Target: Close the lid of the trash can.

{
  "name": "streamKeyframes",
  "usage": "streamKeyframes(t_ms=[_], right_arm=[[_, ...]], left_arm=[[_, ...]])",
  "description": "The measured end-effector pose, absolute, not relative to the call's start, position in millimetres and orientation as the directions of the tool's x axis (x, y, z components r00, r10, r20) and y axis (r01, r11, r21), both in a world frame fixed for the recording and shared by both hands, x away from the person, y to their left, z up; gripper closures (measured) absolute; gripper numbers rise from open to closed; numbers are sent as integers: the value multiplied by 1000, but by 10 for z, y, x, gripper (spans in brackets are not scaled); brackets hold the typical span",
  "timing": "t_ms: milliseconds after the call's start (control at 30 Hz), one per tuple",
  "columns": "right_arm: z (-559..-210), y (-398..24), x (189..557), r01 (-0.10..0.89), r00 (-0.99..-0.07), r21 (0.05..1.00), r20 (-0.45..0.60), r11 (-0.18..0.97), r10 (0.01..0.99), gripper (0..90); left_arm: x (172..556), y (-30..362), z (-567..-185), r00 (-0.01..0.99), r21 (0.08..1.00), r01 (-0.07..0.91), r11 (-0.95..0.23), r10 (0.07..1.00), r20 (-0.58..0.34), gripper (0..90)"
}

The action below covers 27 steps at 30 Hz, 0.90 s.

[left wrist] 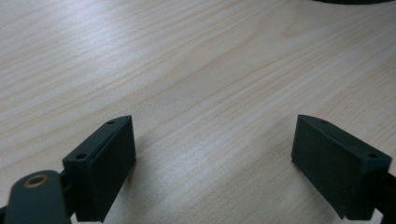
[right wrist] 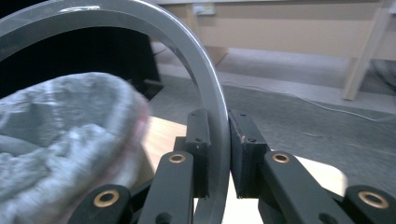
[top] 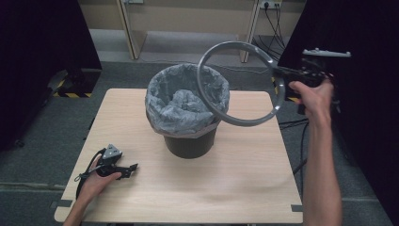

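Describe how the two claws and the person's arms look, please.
Both claws are black. The left claw carries a grey three-cornered plate and trails a black cable; its fingers are flat blocks with small screw holes. The right claw has brass-coloured rivets on its links. The forearms are bare, without sleeves.

table [top: 197, 188]: light wood | floor [top: 42, 141]: grey carpet | wall sockets [top: 269, 4]: cables plugged in

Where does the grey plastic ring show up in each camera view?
High view: grey plastic ring upper centre-right, tilted in the air over the lined black bin, held by the right claw.
Left gripper view: bare table.
Right gripper view: ring arcs from centre to top left.
Shared landmark: wooden table.
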State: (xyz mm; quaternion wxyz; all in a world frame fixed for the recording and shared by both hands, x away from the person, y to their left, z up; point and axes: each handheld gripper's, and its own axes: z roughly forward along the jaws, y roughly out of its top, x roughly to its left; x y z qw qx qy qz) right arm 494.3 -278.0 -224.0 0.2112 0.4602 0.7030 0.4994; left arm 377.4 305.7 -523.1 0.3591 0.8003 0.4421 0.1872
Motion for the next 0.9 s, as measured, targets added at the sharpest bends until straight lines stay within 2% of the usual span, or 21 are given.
streamKeyframes(t_ms=[267, 433, 900], right_arm=[[-2143, -1880, 5238, 457, -584, 867, 123, 200, 802, 791], [-2215, -1515, 5382, 484, -610, 838, 116, 253, 784, 791], [-2423, -1286, 5597, 553, -568, 766, 60, 327, 821, 788]], left_arm=[[3772, 3058, -5232, 542, 741, 572, -353, 840, -18, 127], [3768, 3060, -5233, 544, 742, 570, -354, 839, -17, 128], [3767, 3059, -5233, 544, 742, 570, -354, 839, -18, 128]])
